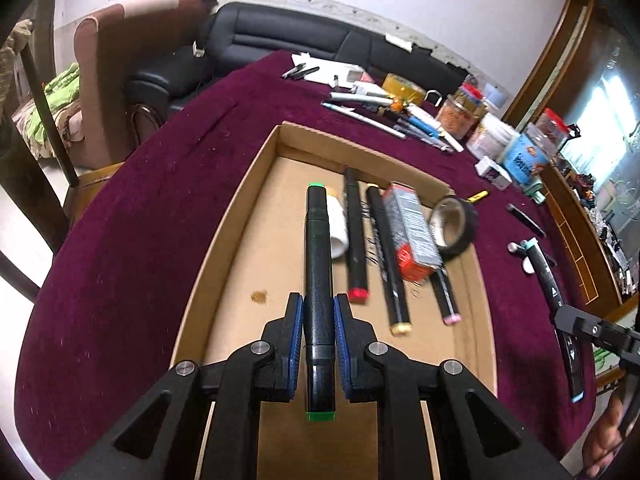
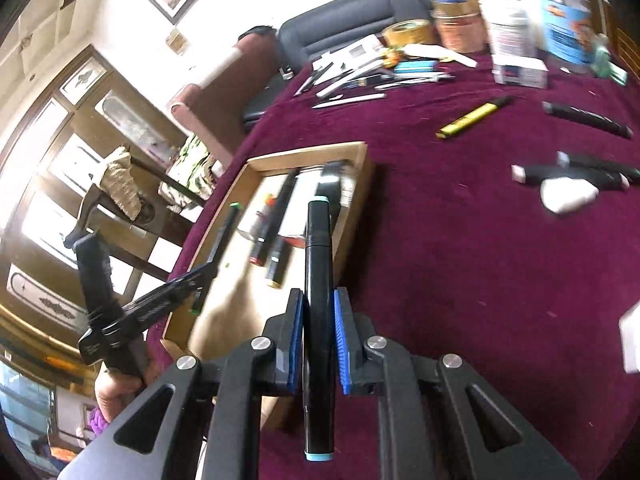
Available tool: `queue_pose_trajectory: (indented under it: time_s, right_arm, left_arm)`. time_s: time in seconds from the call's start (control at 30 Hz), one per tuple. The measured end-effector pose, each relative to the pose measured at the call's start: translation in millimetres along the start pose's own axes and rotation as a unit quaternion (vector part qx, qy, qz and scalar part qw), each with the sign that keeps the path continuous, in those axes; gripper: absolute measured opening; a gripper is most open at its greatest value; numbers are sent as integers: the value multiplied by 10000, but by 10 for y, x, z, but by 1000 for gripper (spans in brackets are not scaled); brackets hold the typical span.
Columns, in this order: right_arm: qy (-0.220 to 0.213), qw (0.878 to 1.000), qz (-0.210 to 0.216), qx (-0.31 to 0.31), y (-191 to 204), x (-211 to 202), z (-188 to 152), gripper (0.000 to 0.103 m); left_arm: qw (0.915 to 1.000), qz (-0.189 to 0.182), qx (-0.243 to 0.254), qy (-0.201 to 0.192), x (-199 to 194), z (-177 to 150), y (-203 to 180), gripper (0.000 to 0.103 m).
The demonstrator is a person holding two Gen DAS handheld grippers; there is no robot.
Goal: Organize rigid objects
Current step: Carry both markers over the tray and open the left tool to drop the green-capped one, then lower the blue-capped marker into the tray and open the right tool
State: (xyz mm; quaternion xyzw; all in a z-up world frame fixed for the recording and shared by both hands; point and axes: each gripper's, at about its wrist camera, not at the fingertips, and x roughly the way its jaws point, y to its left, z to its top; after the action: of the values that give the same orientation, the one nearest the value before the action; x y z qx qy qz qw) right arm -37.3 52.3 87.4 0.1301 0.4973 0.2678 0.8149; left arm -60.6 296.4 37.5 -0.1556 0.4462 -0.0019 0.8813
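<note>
My left gripper (image 1: 319, 300) is shut on a black marker with green ends (image 1: 318, 264), held lengthwise above the cardboard tray (image 1: 240, 216). In the tray lie a red-tipped marker (image 1: 354, 236), a yellow-tipped marker (image 1: 386, 256), a pink-tipped marker (image 1: 446, 300), a small printed box (image 1: 412, 232), a white roll (image 1: 336, 220) and a roll of black tape (image 1: 454, 224). My right gripper (image 2: 319, 294) is shut on a black marker with light-blue ends (image 2: 318, 280), held above the purple cloth just right of the tray (image 2: 352, 224). The left gripper (image 2: 204, 270) with its green-ended marker shows at the left of the right wrist view.
On the purple cloth (image 2: 460, 260) lie a yellow highlighter (image 2: 472, 118), several black markers (image 2: 588, 120) and a white eraser-like lump (image 2: 566, 196). Pens, jars, tape and boxes (image 1: 472, 120) crowd the far edge. A black sofa (image 1: 288, 36) and a chair stand beyond the table.
</note>
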Motion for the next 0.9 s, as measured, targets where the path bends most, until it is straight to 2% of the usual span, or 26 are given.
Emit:
queue_pose_trajectory:
  time_s: [0.13,0.37,0.5,0.63,0.7,0.73,0.9]
  right_arm:
    - [190,9998,87,-22,207,258,125,15]
    - [398,9992,-18,-78,472,667,282,15]
    - [496,9986,-113,-108,555,837,329,15]
    - [570,9981,-183,-133,623,971,379,14]
    - [614,9978,-197,-144,652,1025,392,14]
    - [630,9977,-206,-153,657,1045,391,14]
    - [679,9973,-260,-74,694,1180,414,15]
  left_arm:
    - [9997,141,82,157,165,124,38,15]
    - [9982,244,144,525,375,240,29,15]
    - [9977,263,6,630,429,270,81,17]
    - [9988,0,-44,492,316,244,110,29]
    - [9994,-94,-74,319,181,209,112,58]
    - [9995,-203,-137,189,92,194,130,62]
    - [9971,-530,-419,-338,-313,90,267,71]
